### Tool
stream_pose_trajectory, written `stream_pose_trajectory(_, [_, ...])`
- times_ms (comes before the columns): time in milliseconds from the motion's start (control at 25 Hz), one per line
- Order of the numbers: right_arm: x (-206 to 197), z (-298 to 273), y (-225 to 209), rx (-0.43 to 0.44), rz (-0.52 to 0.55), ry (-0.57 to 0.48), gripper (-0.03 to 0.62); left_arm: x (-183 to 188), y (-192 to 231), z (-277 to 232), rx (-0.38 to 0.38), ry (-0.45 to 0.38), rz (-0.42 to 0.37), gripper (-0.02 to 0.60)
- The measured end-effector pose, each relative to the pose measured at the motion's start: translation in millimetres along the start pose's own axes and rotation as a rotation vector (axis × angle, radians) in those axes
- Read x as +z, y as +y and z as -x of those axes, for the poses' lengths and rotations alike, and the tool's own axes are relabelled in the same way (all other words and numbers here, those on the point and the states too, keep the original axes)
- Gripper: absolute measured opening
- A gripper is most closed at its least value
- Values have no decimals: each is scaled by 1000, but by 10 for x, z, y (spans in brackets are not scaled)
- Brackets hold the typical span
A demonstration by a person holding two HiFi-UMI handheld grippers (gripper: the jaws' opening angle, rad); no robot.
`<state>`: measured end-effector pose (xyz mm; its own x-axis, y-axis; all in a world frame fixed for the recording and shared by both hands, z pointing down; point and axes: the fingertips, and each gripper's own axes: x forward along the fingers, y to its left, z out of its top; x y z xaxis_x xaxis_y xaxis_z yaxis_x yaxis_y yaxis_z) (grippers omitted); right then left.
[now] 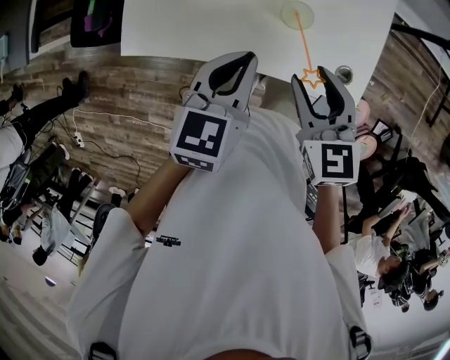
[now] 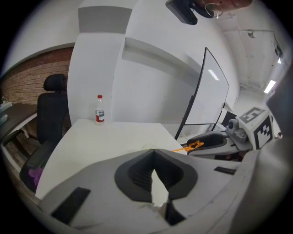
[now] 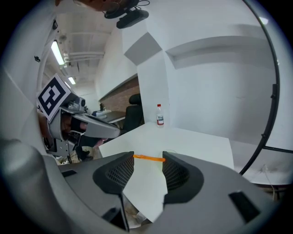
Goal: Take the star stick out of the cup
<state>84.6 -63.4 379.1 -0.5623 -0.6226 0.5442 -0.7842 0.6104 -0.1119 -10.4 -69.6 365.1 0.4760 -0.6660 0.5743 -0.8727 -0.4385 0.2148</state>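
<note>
a person's left gripper (image 1: 241, 59) has its grey jaws clenched tip to tip, with nothing between them. the right gripper (image 1: 325, 76) has its jaws spread apart and released. a thin orange plastic stick with a star-shaped end (image 1: 306, 53) still stands in a clear round cup (image 1: 297, 14) on a white table (image 1: 211, 28). its star sits just beside the right gripper's tips, and the shaft crosses the gap there.

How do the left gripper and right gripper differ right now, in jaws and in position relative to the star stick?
The left gripper's jaws are together with nothing between them; the right gripper's stand apart. The star stick crosses the right gripper's jaw tips, unpinched; the left gripper sits aside, clear of it. Shared: neither holds anything.
</note>
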Motion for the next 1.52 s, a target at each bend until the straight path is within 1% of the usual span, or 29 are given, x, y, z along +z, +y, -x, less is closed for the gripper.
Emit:
stream_pose_trajectory(200, [119, 116, 81, -6, 6, -4, 196, 111, 5, 61, -8, -34, -25, 8])
stream_pose_trajectory(360, [166, 265, 149, -17, -15, -37, 196, 172, -42, 134, -12, -57, -32, 8])
stream_pose_trajectory(560, [310, 467, 188, -37, -1, -46, 196, 281, -63, 191, -14, -89, -49, 8])
stream_pose_trajectory(720, [445, 640, 73, -80, -20, -89, 196, 395, -107, 204, -22, -124, -69, 8])
stream_pose_trajectory(1000, [751, 849, -178, -211, 23, -180, 196, 551, -3, 284, -26, -168, -93, 8])
stream_pose_trajectory(1320, [1032, 923, -428, -269, 45, -264, 195, 860, 92, 330, -15, -240, -94, 8])
stream_pose_trajectory(1520, [1098, 927, -497, -287, 36, -292, 196, 955, 71, 290, -39, -257, -99, 8])
